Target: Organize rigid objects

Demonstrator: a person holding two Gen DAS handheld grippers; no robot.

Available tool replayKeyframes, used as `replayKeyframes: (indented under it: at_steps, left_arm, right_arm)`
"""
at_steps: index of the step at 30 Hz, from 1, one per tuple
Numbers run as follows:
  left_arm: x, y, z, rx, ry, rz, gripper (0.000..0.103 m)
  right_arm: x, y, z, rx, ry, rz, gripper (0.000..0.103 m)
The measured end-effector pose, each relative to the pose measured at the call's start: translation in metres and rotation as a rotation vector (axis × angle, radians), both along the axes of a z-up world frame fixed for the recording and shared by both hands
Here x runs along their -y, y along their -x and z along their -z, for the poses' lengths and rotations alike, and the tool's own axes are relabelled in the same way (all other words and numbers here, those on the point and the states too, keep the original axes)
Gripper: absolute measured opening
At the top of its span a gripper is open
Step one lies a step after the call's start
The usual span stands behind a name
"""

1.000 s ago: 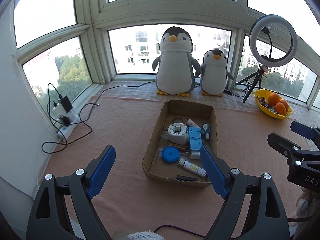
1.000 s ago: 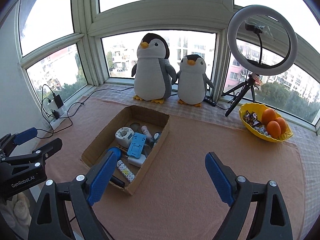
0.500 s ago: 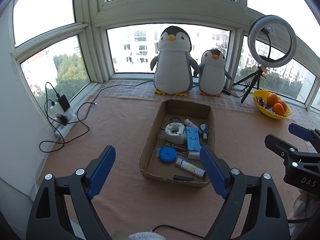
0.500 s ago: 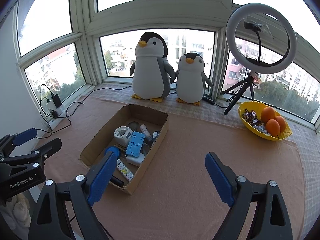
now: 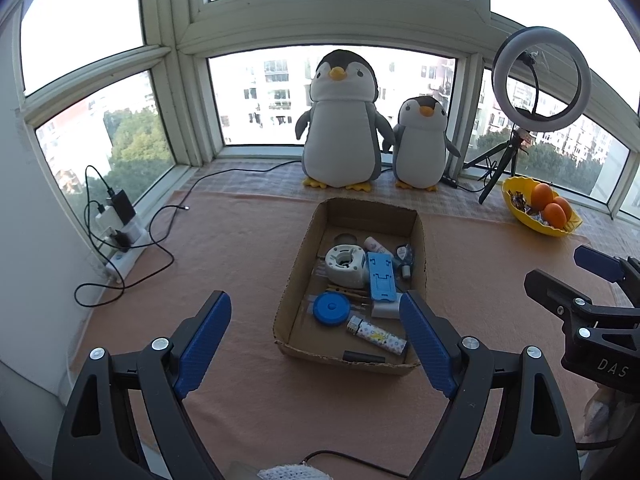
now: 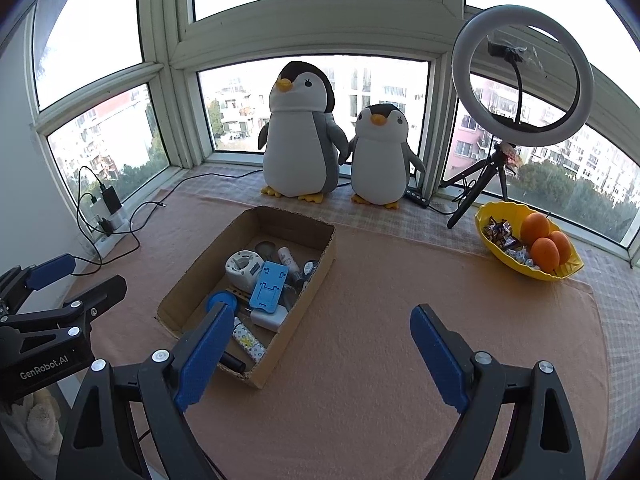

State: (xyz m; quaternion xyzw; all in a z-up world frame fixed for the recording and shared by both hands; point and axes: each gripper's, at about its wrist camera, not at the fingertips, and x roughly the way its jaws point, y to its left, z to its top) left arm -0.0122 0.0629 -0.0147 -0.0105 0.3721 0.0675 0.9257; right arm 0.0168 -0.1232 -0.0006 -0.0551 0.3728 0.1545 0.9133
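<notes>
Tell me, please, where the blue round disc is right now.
The blue round disc lies inside the cardboard box, in its near-left part in the left wrist view, just in front of the white round device and left of the patterned tube.

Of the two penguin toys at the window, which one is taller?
The left penguin is taller: its head rises well above that of the small penguin standing at its right side.

Wide-open, empty right gripper (image 6: 322,350) hovers beside cardboard box (image 6: 316,276) of small items.
</notes>
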Motion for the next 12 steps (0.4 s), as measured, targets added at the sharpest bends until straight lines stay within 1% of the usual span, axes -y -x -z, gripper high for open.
replayKeyframes:
  at_steps: [12]
  left_arm:
    - [0.0009, -0.0023, 0.0027, -0.004, 0.004, 0.002, 0.087]
  right_arm:
    - [0.0008, -0.0016, 0.005, -0.013, 0.0, 0.006, 0.087]
